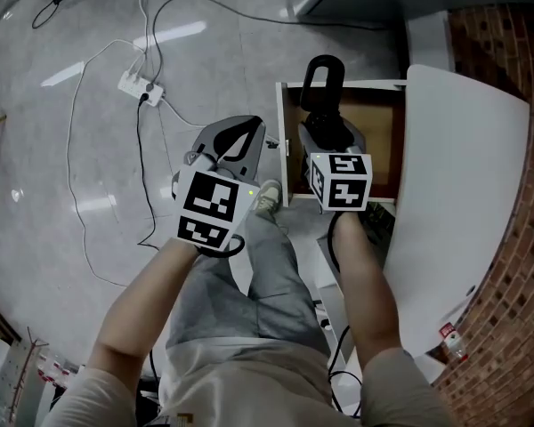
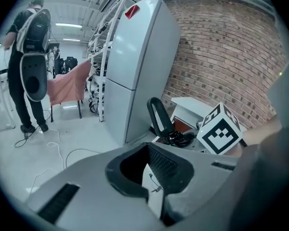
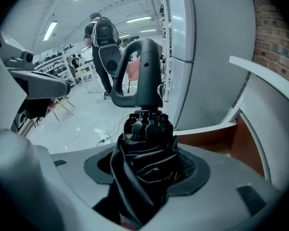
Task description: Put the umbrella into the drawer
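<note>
Right gripper (image 1: pixel 331 140): fingers pinching the folded black umbrella (image 1: pixel 321 78) around the bunched canopy, just below the rib ends. The loop handle (image 3: pixel 140 73) sticks out past the fingertips, with the rest of the canopy trailing back toward me.

Left gripper (image 1: pixel 236 140): fingers pressed nearly together, nothing between them. It's idle at 9 o'clock of the drawer (image 1: pixel 384 127), over the floor.

Where the umbrella is: in the air, in my right grip, above the open drawer. It isn't resting in it yet, as far as I can tell.

Key geometry, from the head view:
- The umbrella's long axis runs 6 to 12 o'clock, handle at 12.
- The drawer is pulled out from under the white counter (image 1: pixel 467 194), which sits at its 3 o'clock side.
- The umbrella sits over the 9 o'clock half of the drawer, close to the 9 o'clock wall.
- The handle looks to overlap the drawer's 12 o'clock rim.

My read: the axis already matches the drawer's long side, so no rotation is needed. Shift slightly toward 3 and 6 o'clock so the handle clears the far rim, then lower flat and release. The right hand does all of it; the left is only needed for the push shut.
</note>
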Demonstrator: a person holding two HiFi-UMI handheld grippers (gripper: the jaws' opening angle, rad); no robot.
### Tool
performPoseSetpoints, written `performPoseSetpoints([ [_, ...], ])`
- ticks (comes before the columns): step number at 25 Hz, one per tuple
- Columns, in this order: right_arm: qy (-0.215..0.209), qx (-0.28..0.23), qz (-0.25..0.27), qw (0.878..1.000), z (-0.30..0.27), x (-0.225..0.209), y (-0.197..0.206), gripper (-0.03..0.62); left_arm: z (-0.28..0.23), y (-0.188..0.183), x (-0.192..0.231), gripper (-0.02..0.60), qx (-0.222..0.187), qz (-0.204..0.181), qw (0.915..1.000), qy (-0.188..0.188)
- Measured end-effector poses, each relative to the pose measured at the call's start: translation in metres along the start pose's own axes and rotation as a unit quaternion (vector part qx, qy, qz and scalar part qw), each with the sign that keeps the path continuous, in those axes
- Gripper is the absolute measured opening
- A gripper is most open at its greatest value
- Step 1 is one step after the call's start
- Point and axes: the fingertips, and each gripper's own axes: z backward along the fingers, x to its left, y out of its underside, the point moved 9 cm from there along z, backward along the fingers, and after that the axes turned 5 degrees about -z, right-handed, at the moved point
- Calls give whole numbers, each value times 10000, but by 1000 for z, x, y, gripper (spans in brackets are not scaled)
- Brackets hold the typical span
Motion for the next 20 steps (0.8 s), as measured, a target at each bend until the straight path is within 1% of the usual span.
performPoseSetpoints([
  [4, 77, 94, -23, 9999, -23, -4, 16, 267, -16, 14, 9, 8, 22, 137, 9999, -37],
  [12, 12, 395, -1, 9992, -54, -15, 41, 267, -47, 42, 11, 8, 192, 88, 9997, 157],
  [20, -166, 623, 43, 9979, -80, -7, 43, 273, -58, 59, 13, 8, 348, 99, 9991, 240],
])
